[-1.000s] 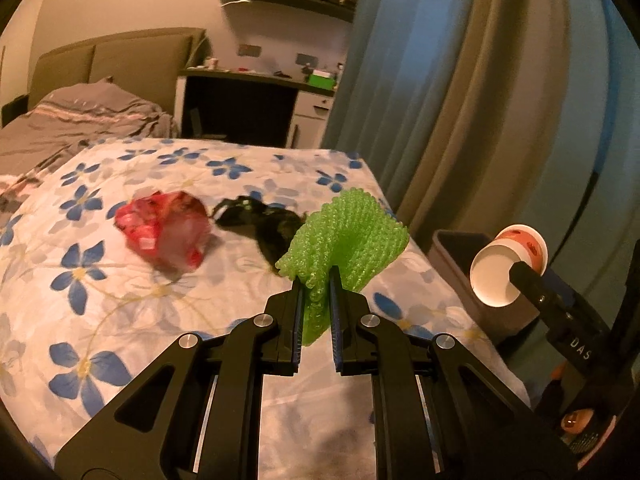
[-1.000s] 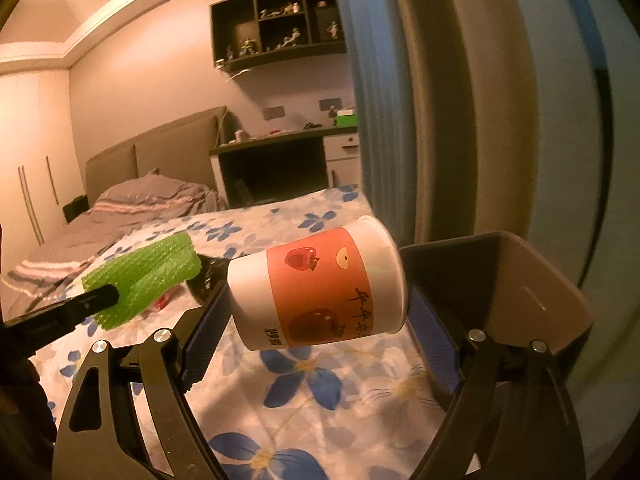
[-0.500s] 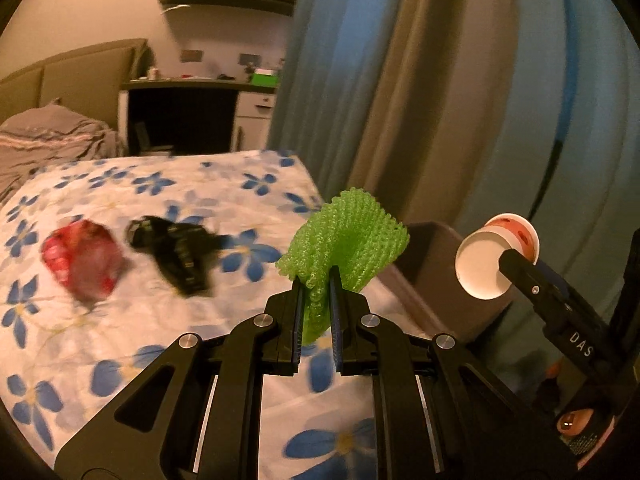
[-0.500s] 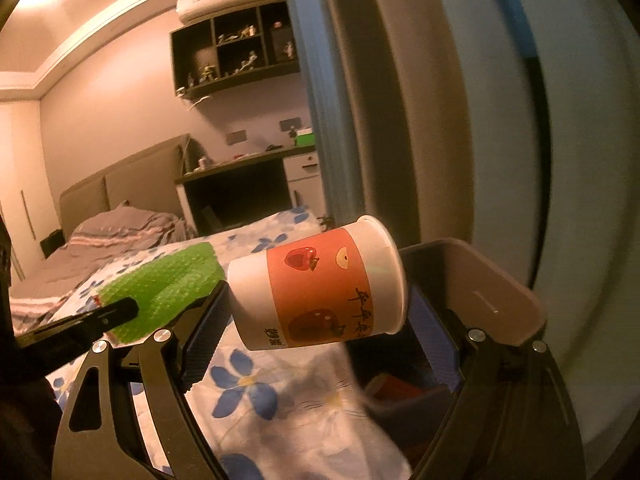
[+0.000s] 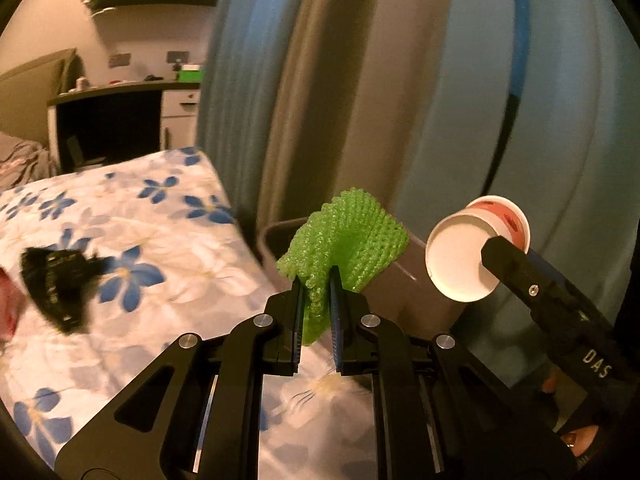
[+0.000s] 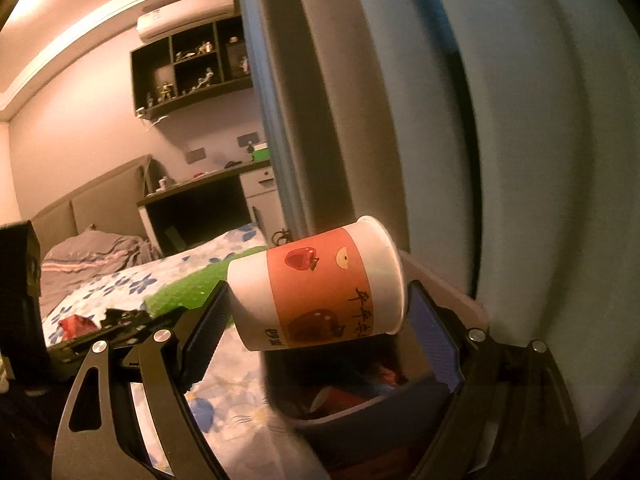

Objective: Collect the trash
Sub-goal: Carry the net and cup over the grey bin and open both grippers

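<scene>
From the left wrist view, the scene has swung rightward over the last second: the floral bed (image 5: 120,248) that filled the frame has slid to the left, and the curtain (image 5: 320,100) and the dark trash bin (image 5: 404,280) beside the bed now sit straight ahead. The left gripper (image 5: 316,300) is clamped tight on the green foam net (image 5: 344,232), which sticks up from between the 2 fingers and now hangs in front of the bin's near rim. That suggests the carry is nearly over and the drop comes next. A black wrapper (image 5: 56,280) and a sliver of a red wrapper (image 5: 6,308) lie on the bed at the left, so 2 pieces are left to fetch. The left gripper points forward and slightly down toward the bin, with the right gripper (image 5: 484,260) alongside at its right, holding the paper cup (image 5: 460,264) mouth toward this camera. In the right wrist view, the bin (image 6: 452,296) has moved from ahead to directly under the fingers, its inside showing some trash already. The right gripper (image 6: 320,312) squeezes the cup (image 6: 316,288) on its side, base left, rim right, held level just above the opening and seemingly ready to let go.
</scene>
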Action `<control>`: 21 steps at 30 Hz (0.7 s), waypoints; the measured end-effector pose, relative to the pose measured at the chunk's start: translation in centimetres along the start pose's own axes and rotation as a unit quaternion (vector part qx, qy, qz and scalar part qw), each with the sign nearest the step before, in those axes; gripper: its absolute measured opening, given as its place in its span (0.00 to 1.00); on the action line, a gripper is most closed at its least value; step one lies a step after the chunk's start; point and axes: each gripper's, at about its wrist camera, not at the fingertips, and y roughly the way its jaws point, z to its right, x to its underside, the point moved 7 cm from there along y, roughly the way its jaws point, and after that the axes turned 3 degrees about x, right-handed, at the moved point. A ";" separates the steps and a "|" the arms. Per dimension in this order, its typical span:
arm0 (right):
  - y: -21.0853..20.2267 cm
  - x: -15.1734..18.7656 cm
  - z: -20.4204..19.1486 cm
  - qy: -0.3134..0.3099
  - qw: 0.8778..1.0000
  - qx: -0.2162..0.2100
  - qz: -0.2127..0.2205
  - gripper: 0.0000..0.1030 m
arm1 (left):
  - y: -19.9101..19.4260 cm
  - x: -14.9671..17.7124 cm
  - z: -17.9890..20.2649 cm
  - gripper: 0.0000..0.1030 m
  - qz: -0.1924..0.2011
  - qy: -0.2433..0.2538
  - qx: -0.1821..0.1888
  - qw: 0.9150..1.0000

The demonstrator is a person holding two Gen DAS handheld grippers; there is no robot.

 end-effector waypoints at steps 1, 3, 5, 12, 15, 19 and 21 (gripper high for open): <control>0.1 0.0 0.3 0.002 1.000 0.002 0.000 0.81 | 0.6 0.1 0.4 0.11 -0.002 0.003 0.004 1.000; 0.4 0.0 0.5 0.005 1.000 0.006 0.000 0.81 | 1.5 0.3 0.9 0.11 -0.008 0.006 0.011 1.000; 0.9 0.1 0.7 0.006 1.000 0.009 -0.002 0.81 | 2.7 0.6 1.4 0.11 -0.016 0.010 0.018 1.000; 2.3 0.2 1.5 0.012 1.000 0.016 -0.011 0.81 | 5.5 1.8 2.7 0.12 -0.042 0.018 0.038 0.998; 2.7 0.5 1.8 0.016 1.000 0.019 -0.016 0.81 | 6.4 2.3 2.9 0.12 -0.050 0.018 0.046 0.998; 3.3 0.9 2.2 0.021 0.999 0.022 -0.026 0.81 | 6.9 2.8 3.0 0.14 -0.055 0.022 0.054 0.997; 3.6 1.1 2.4 0.022 0.999 0.023 -0.029 0.81 | 7.1 3.0 3.0 0.21 -0.061 0.025 0.063 0.996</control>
